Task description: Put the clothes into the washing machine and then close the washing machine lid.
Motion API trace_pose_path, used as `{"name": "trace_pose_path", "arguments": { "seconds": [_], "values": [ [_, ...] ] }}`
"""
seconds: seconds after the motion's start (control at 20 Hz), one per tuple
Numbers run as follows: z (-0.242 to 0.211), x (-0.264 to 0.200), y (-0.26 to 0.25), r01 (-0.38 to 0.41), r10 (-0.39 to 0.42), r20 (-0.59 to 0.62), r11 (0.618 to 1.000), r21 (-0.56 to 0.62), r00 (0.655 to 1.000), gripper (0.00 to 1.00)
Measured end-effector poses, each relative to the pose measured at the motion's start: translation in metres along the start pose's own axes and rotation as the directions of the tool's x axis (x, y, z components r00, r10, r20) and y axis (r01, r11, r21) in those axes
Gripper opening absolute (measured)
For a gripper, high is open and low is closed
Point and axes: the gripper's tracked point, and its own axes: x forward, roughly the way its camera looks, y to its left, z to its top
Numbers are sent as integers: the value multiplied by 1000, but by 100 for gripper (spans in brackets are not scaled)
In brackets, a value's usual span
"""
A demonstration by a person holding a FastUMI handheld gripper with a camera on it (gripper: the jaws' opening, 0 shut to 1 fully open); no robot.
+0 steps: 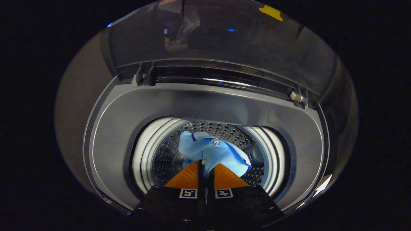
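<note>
Dark booth all round, w/ the top-load washing machine (pixel 205 106) right under my cam. Its grey top deck rings a round opening, white inner rim, then the perforated steel drum (pixel 167 157) below. Lid (pixel 224 38) is up, standing tilted back behind the opening; it's tinted see-through and throws dim reflections. Two hinges hold it at the rear of the deck, one on each side.

I've got the gripper (pixel 205 165) pointing down into the opening. The orange fingers (pixel 188 178) are nearly together, just a thin slit left btwn them. A light blue garment (pixel 213 150) w/ dark blue trim and a small white button sits just ahead of the tips, bunched up, hanging over the drum interior. A bit of the blue fabric shows in the slit btwn the fingers, so it looks pinched there, both fingers pressing on it. Rest of the cloth spreads beyond the tips, mostly toward the right side of the drum, w/ one fold reaching up-left. Can't tell if the cloth touches the drum wall or floor. Black gripper body w/ two square markers sits nearest me, over the front edge of the opening.
</note>
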Motion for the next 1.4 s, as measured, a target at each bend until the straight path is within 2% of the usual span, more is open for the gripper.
{"name": "trace_pose_path", "arguments": {
  "seconds": [0.1,0.15,0.3,0.7,1.0,1.25,1.4],
  "values": [
    [-4,5,-6,23,-23,-20,1000,3,1000,6],
    [-6,3,-8,30,-30,-30,1000,0,999,10],
    [2,1,-7,-2,2,12,999,32,1000,97],
    [17,-22,-8,-4,-5,80,994,110,997,99],
    [39,-61,-8,-14,-4,161,994,111,987,99],
    [92,-113,-12,-34,-2,295,992,117,956,99],
    [137,-149,-20,-22,-17,388,995,94,922,99]
  ]
}}
